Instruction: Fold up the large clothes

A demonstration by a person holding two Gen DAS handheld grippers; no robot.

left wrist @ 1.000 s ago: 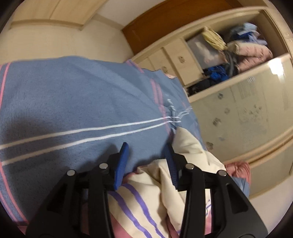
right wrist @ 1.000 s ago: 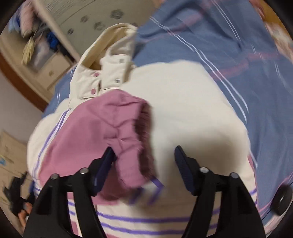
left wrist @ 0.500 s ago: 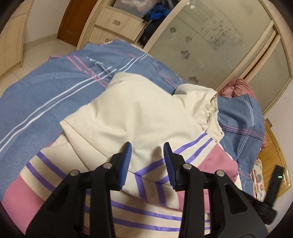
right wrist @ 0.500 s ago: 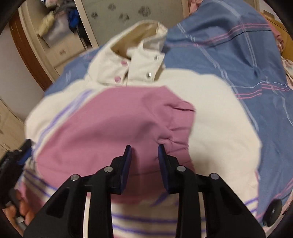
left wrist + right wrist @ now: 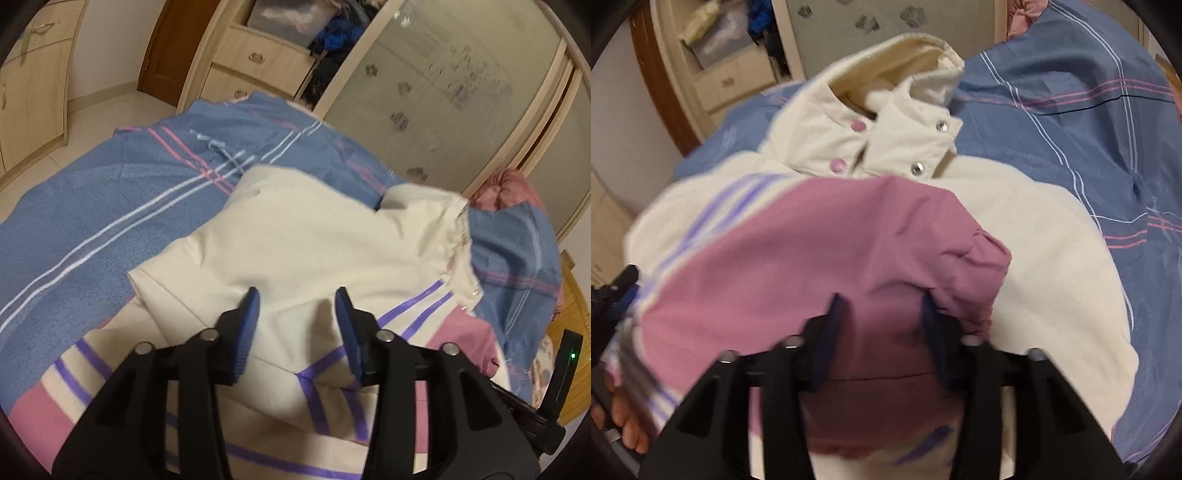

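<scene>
Puffy cream jacket (image 5: 314, 236), pink sleeve (image 5: 827, 266), blue blanket (image 5: 110, 192)

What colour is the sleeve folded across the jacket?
Pink sleeve, clearest in the right wrist view.

Warm, dim indoor light, heavy fisheye bending and dark corners in both views, with motion blur smearing the right wrist view.

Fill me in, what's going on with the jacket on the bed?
A person with a handheld gripper in each hand is folding a cream jacket with purple stripes, spread on a blue striped blanket. The pink sleeve lies folded across the front, below the snap collar. The right gripper hovers open over the sleeve's cuff end, the left gripper open over a cream fold. Neither grips any fabric.
</scene>
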